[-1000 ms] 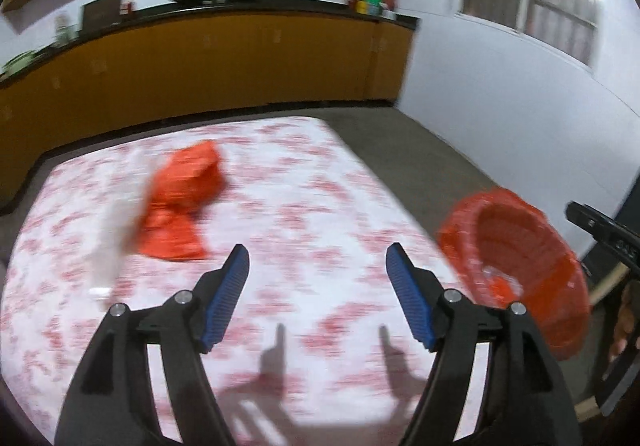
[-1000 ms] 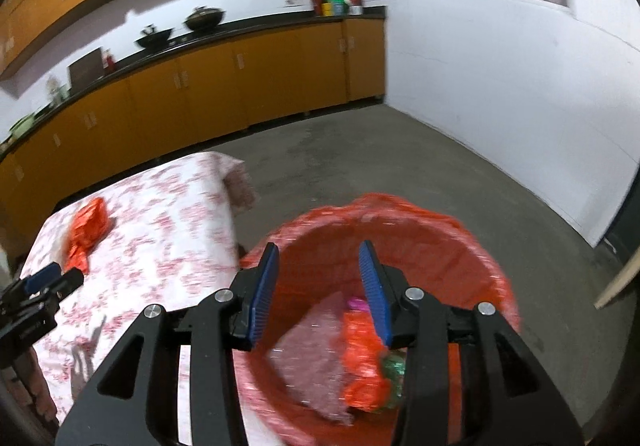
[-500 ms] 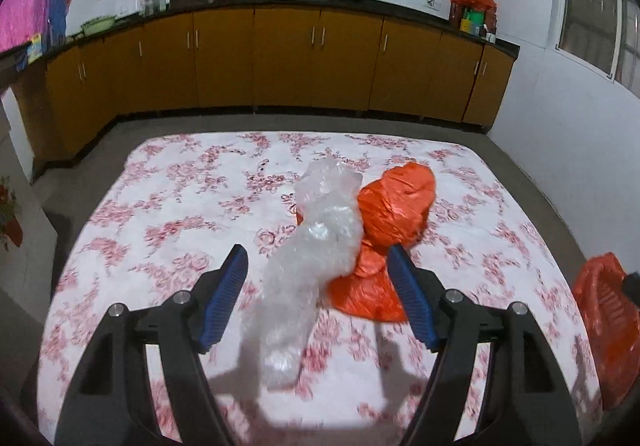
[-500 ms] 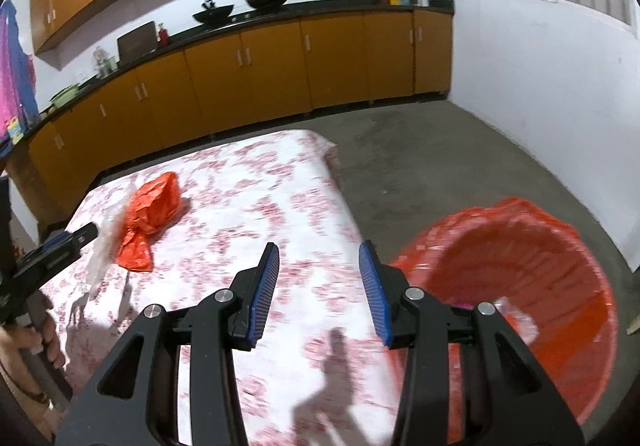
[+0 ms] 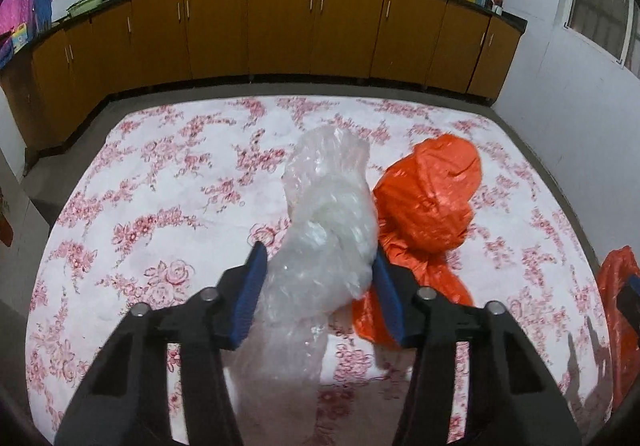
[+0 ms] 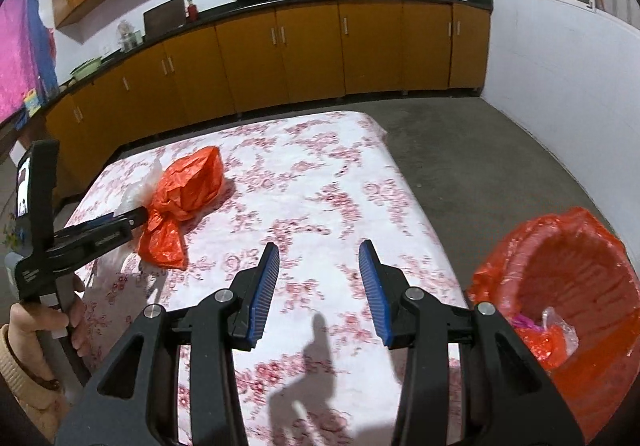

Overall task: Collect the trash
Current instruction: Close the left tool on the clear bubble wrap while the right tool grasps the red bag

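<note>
A crumpled clear plastic wrap (image 5: 320, 238) lies on the floral tablecloth (image 5: 160, 174), with an orange plastic bag (image 5: 432, 206) right beside it. My left gripper (image 5: 318, 266) is open, its blue fingers on either side of the clear wrap. In the right wrist view the wrap (image 6: 140, 186) and the orange bag (image 6: 184, 194) lie at the table's left, next to the left gripper (image 6: 120, 222). My right gripper (image 6: 319, 282) is open and empty above the table's near edge. The bin with an orange liner (image 6: 560, 286) stands on the floor to the right and holds some trash.
Orange kitchen cabinets (image 5: 280, 26) with woks on the black counter run along the back wall. Grey floor (image 6: 480, 150) lies to the right of the table, bounded by a white wall. The bin's liner also shows at the right edge of the left wrist view (image 5: 616, 306).
My left gripper swung from the bin side to the table and moved forward around the clear wrap. My right gripper swung left from above the bin to over the table's edge.
</note>
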